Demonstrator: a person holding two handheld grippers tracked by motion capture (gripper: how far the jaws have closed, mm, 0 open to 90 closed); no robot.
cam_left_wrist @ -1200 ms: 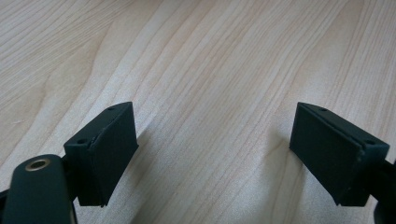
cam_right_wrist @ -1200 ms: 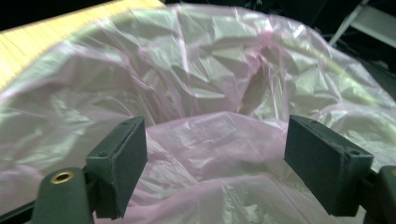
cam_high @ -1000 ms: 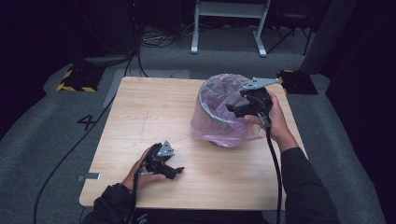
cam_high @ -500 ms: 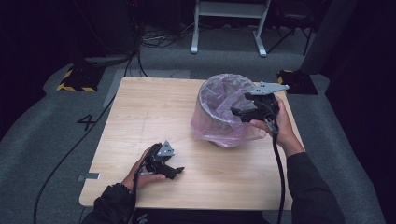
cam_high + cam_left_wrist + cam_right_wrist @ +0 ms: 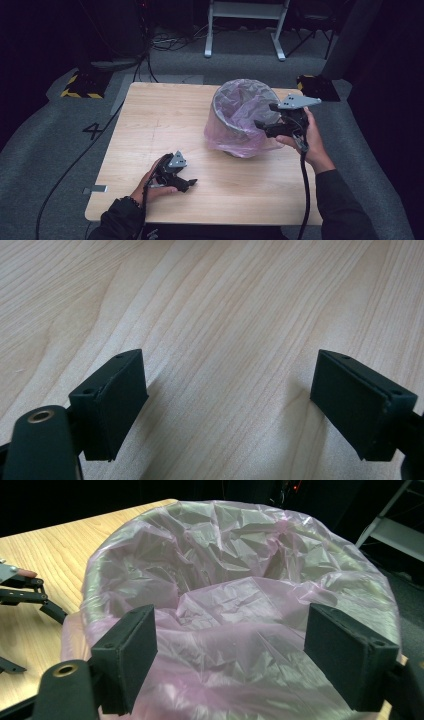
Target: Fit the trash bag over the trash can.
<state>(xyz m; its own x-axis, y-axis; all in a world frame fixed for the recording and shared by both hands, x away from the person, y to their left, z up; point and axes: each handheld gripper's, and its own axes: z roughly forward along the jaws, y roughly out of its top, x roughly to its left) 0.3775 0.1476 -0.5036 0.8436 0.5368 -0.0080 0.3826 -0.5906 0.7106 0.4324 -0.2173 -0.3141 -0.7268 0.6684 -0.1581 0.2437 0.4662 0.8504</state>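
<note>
On the table [image 5: 150, 115] stands an upright bag-lined bin [image 5: 243, 117], mouth up.

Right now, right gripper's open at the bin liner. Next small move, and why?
Probably ease the right gripper forward and down onto the pink bag where it folds over the bin's near rim, then close. Its jaws stand wide apart with the plastic just ahead of them, nothing held yet. The left gripper lies open on the wooden table, so it looks idle.
</note>
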